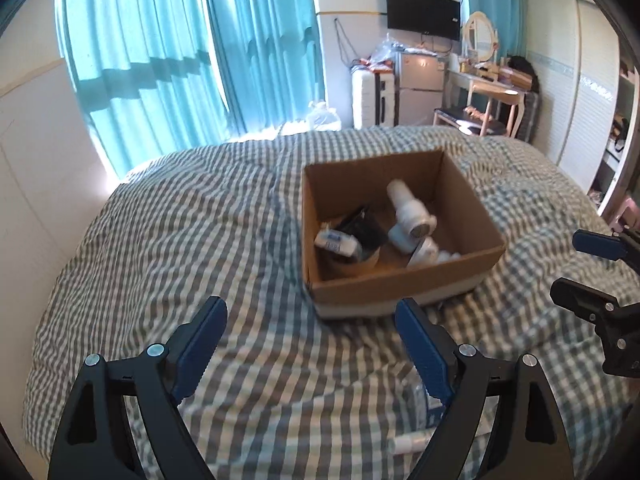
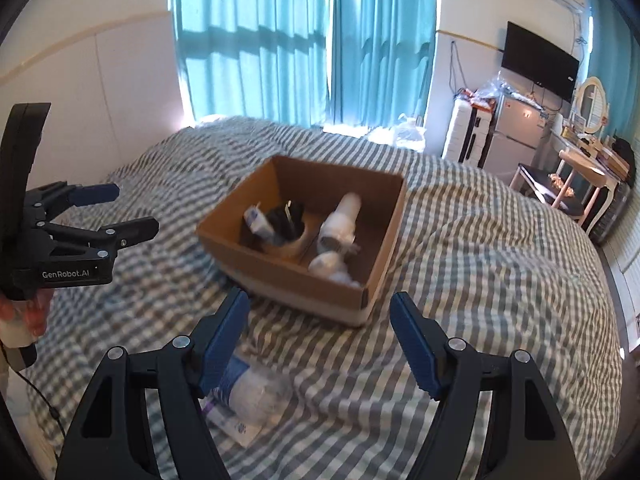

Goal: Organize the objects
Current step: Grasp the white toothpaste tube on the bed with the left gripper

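Left gripper (image 1: 310, 344): released. Its jaws stand wide apart with nothing between the blue pads (image 1: 202, 344); only the checked bed cover (image 1: 160, 240) shows in the gap. In the right wrist view the same gripper (image 2: 132, 210) is seen from the side, held in a hand (image 2: 28, 314) at the left edge, its fingers spread and clear of the cover.

Right gripper (image 2: 320, 340): released. The jaws are apart and grip nothing. In the left wrist view it (image 1: 568, 264) enters from the right edge, beside the box.

Box (image 2: 304, 284): an open cardboard box resting on the bed, ahead of both grippers and just beyond their fingertips. From the left gripper it lies ahead and slightly right; from the right gripper it lies ahead, roughly centred. Neither gripper touches it.

Box contents: a white bottle (image 1: 408, 204) lying tilted toward the far wall, a second white item (image 1: 424, 252) near the front wall, a dark item (image 1: 360, 228) at the left side, and a small white-and-blue pack (image 1: 334, 242) against it. The images are blurred, so finer detail cannot be told.

Loose items: a clear plastic packet (image 2: 256, 396) with a blue-printed label lies on the cover directly below the right gripper's left finger, outside the box. In the left wrist view it (image 1: 424, 404) shows partly hidden behind the right finger of the left gripper, with a white tube (image 1: 412, 442) beside it.
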